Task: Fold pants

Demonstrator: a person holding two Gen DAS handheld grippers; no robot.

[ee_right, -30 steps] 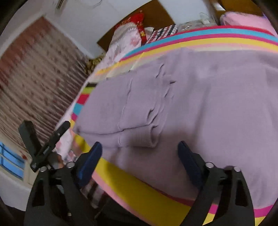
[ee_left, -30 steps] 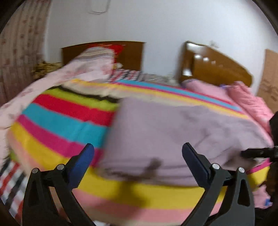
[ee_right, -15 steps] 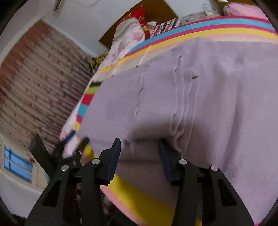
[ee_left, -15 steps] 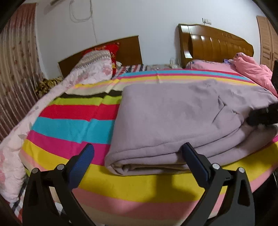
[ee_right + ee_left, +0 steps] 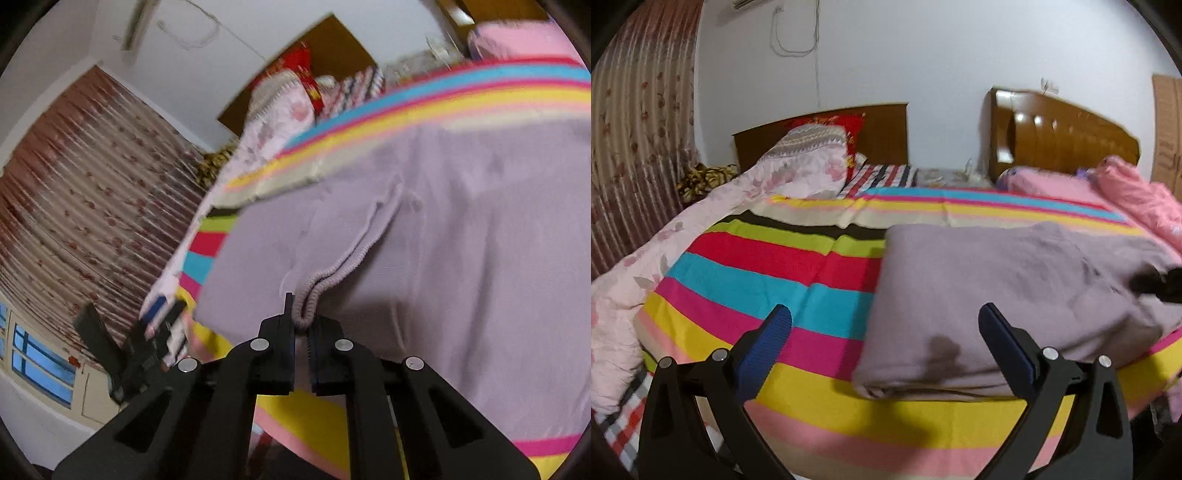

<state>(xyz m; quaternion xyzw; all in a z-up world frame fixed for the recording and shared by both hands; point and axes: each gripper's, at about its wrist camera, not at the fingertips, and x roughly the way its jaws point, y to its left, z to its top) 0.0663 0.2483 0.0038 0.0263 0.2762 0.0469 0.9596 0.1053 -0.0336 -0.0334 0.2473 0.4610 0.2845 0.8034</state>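
Observation:
The lilac pants lie folded on the striped bedspread, at the right of the left wrist view. My left gripper is open and empty, in front of the pants' near left corner. In the right wrist view my right gripper is shut on the ribbed hem of the pants and pinches it into a small loop. The left gripper shows at the lower left of that view. The right gripper shows as a dark blur at the right edge of the left wrist view.
A pale pink floral quilt drapes the bed's left side. A pink quilt lies at the back right. Two wooden headboards stand against the white wall. A patterned curtain hangs at the left.
My right gripper has closed on the pants' ribbed hem; it was wide open one second ago. My left gripper stays open and has shifted left, so the pants sit further right in its view.

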